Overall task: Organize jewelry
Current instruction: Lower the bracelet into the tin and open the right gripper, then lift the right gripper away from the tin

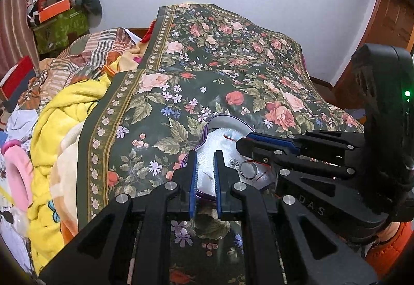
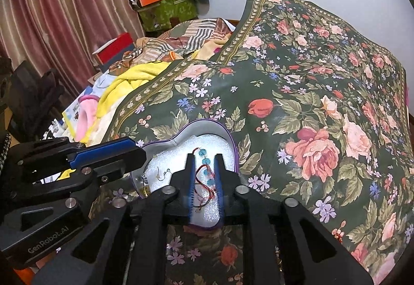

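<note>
A heart-shaped purple box (image 2: 234,149) lined with white foam sits on the floral bedspread (image 2: 310,93). It also shows in the left wrist view (image 1: 225,119). A red-cord bracelet with blue beads (image 2: 205,168) lies in the box, between the fingers of my right gripper (image 2: 205,155), which is slightly open above it. A silver ring (image 1: 248,169) and a small clear stud (image 1: 234,162) lie in the box. Two earring hooks (image 2: 163,173) lie at its left. My left gripper (image 1: 206,153) is slightly open and empty, straddling the box's near-left rim.
Rumpled yellow and patterned blankets (image 1: 59,114) lie left of the bedspread. A red box (image 2: 115,48) and a pile of boxes and clothes (image 2: 165,4) stand by the curtain. A wooden door (image 1: 388,26) is at the right.
</note>
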